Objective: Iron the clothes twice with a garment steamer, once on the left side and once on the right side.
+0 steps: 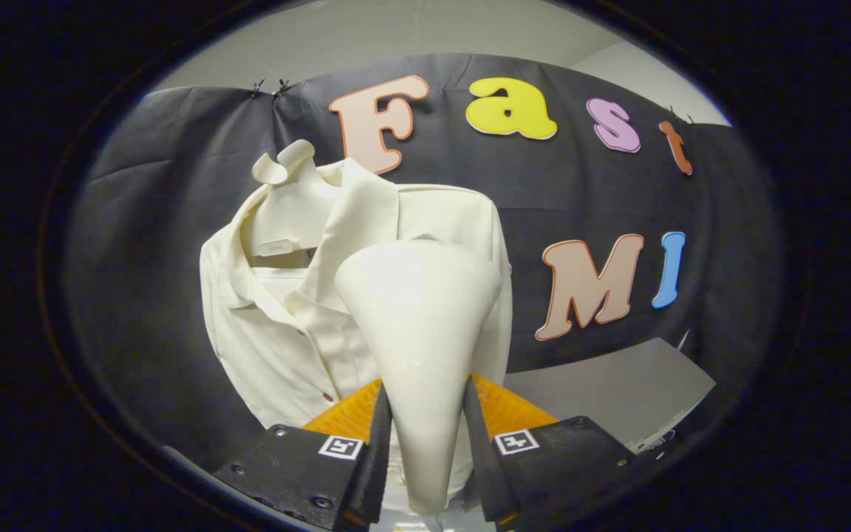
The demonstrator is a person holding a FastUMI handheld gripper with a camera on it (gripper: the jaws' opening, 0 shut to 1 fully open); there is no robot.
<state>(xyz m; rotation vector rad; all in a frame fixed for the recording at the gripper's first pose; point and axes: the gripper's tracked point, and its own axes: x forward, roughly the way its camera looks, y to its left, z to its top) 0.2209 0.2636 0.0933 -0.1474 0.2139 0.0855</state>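
Note:
A cream garment steamer (422, 325) stands upright between my fingers, its narrow handle pinched on both sides and its wide head flaring up ahead. My gripper (425, 451) is shut on that handle. Beyond the steamer head hangs a cream collared shirt (278, 325) with dark buttons, on a hanger (285, 159) against the black booth cloth. The head covers the shirt's right half as I see it and sits close to the fabric; I cannot tell whether it touches. The shirt's left half and collar are in plain sight.
A grey flat board or tabletop (617, 391) lies low to the right of the shirt. Black cloth wall (145, 244) runs behind everything, with pale wall above it.

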